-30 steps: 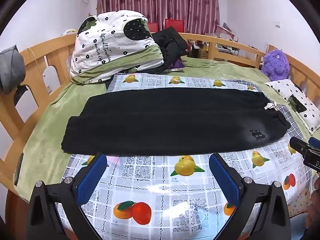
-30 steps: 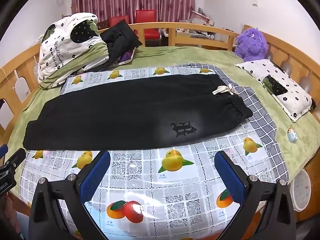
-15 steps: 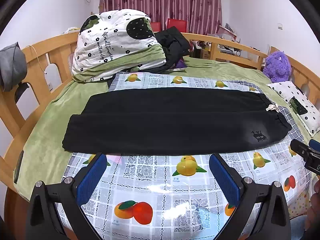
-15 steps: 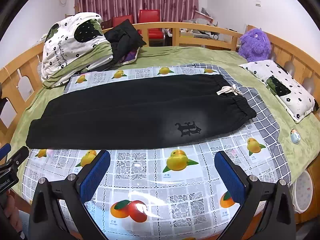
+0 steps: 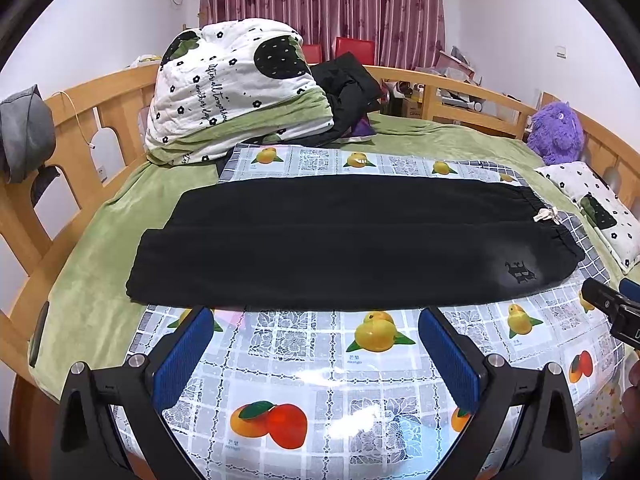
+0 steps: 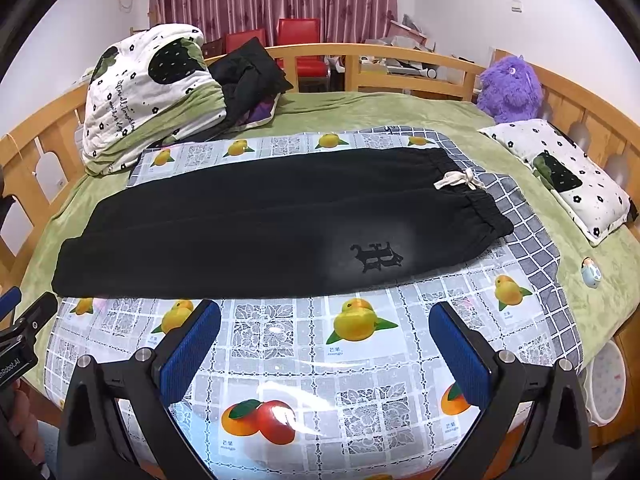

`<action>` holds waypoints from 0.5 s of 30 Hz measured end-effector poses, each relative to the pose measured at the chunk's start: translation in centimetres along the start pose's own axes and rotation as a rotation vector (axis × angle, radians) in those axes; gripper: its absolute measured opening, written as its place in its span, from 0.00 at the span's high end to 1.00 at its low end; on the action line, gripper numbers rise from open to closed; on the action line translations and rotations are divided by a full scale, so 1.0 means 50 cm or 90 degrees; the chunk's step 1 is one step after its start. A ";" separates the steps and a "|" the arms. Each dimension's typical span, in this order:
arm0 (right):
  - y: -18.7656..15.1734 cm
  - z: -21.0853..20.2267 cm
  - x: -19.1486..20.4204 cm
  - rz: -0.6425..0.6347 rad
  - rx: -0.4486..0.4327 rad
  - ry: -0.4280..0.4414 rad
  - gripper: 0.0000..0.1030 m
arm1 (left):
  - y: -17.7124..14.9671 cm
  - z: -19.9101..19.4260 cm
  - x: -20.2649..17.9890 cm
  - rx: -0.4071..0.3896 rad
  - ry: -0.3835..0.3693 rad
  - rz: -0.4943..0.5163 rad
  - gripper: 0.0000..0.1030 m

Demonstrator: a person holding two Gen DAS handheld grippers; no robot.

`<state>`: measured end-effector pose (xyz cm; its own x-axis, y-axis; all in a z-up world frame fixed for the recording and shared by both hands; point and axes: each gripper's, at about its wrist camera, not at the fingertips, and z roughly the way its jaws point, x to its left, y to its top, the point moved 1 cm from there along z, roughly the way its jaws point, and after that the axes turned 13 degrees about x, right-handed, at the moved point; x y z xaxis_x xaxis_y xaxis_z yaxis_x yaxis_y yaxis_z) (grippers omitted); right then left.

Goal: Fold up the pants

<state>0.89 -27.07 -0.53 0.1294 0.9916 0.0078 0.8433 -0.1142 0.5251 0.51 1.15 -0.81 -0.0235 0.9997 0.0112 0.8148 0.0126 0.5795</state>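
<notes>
Black pants [image 5: 344, 244] lie flat on a fruit-print cloth [image 5: 320, 364] spread across a green-covered bed [image 5: 100, 280], legs together, running side to side. The waistband with its cream drawstring [image 6: 456, 179] sits at the right end of the pants; the cuffs reach past the cloth's left edge onto the green cover. An embroidered logo [image 6: 376, 257] marks the near leg, close to the waistband.

The left gripper [image 5: 316, 356] hangs just short of the pants' near edge, its blue fingers [image 5: 182, 356] spread wide and holding nothing. The right gripper [image 6: 324, 356] hovers beside it, nearer the logo, fingers [image 6: 460, 356] equally wide and empty.

Beyond the pants, a folded quilt [image 5: 236, 88] is piled at the far left with dark clothing [image 5: 348, 92] against it. A purple plush toy [image 6: 510, 88] sits at the far right by the wooden rail [image 6: 380, 54], and a spotted pillow [image 6: 560, 172] lies right of the waistband.
</notes>
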 end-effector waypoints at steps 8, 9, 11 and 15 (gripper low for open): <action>-0.001 0.001 0.000 0.001 0.000 0.004 0.01 | -0.001 0.002 -0.001 -0.001 0.000 0.000 0.00; -0.001 0.001 0.000 0.000 -0.001 0.003 0.01 | -0.001 0.003 -0.001 -0.001 0.001 -0.001 0.00; -0.002 0.002 0.002 -0.003 -0.001 0.005 0.01 | -0.002 0.003 0.000 0.001 0.003 -0.002 0.00; -0.004 0.002 0.005 -0.007 -0.002 0.004 0.01 | -0.004 -0.001 0.001 0.000 0.003 -0.005 0.00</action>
<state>0.82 -26.83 -0.69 0.1170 0.9931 0.0081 0.8434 -0.1037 0.5273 0.32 1.21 -0.86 -0.0330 0.9994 0.0108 0.8142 0.0206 0.5802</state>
